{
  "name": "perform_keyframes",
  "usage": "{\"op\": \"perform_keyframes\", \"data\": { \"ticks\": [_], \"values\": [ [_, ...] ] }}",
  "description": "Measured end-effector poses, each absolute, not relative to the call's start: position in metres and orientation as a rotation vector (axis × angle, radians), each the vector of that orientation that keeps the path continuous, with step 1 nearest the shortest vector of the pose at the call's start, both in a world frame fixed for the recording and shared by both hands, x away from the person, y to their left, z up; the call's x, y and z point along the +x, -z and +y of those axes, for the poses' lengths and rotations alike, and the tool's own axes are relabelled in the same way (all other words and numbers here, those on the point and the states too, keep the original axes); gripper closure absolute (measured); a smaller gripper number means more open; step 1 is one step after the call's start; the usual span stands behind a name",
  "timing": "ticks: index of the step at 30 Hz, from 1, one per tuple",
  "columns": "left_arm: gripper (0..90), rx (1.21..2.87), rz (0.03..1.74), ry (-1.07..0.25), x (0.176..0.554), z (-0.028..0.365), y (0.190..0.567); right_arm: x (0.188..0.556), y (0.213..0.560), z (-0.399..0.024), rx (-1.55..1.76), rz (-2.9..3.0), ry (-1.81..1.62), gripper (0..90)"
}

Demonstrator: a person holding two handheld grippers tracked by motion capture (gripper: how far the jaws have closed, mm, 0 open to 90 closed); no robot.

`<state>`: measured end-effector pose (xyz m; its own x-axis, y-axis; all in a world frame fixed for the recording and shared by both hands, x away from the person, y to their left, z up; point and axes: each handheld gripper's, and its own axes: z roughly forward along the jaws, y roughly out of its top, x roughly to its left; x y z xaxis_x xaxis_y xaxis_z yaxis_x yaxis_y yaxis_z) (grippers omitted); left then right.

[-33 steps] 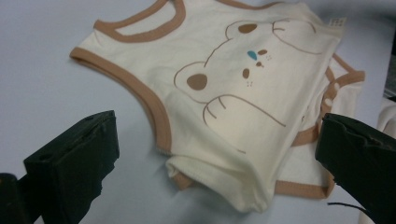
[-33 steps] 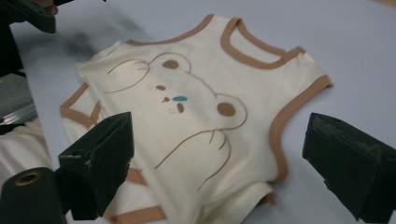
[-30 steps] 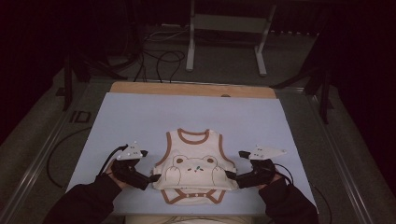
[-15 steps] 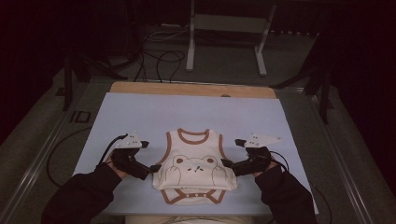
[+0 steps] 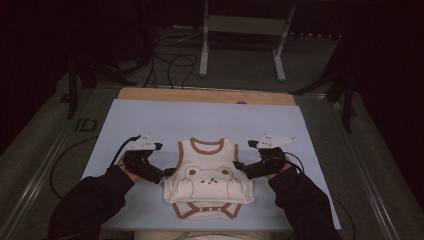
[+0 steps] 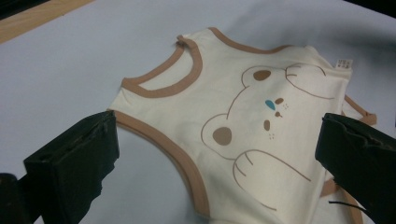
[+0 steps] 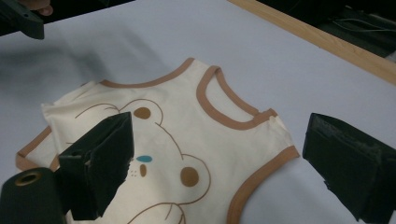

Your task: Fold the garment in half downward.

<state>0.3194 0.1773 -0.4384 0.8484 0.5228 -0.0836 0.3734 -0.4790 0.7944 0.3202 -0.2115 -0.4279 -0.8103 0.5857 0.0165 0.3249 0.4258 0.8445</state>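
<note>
Right now my pale blue tabletop [image 5: 150, 120], with its wooden strip [image 5: 205, 95] along the far edge, carries a cream baby bodysuit [image 5: 210, 175] lying flat near the near edge, about midway between the left and right edges. Its neck opening points toward the far edge, and its brown-trimmed bottom part is folded up at the near end. A bear drawing [image 6: 261, 116] with a small blue nose covers its front. My left gripper [image 5: 161, 175] sits just beside the garment's left armhole, jaws spread wide over the brown trim [image 6: 159, 140], gripping nothing. My right gripper [image 5: 241, 170] sits just beside the right armhole, jaws likewise wide and empty.
</note>
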Motion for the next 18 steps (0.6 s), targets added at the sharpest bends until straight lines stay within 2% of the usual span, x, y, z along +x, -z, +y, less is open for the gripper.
{"op": "perform_keyframes", "data": {
  "ticks": [18],
  "values": [
    [0.6,2.139,0.630,-0.249,0.338,0.166,0.438,0.346,0.439,-0.212,0.779,2.452,-1.314,9.0]
  ]
}}
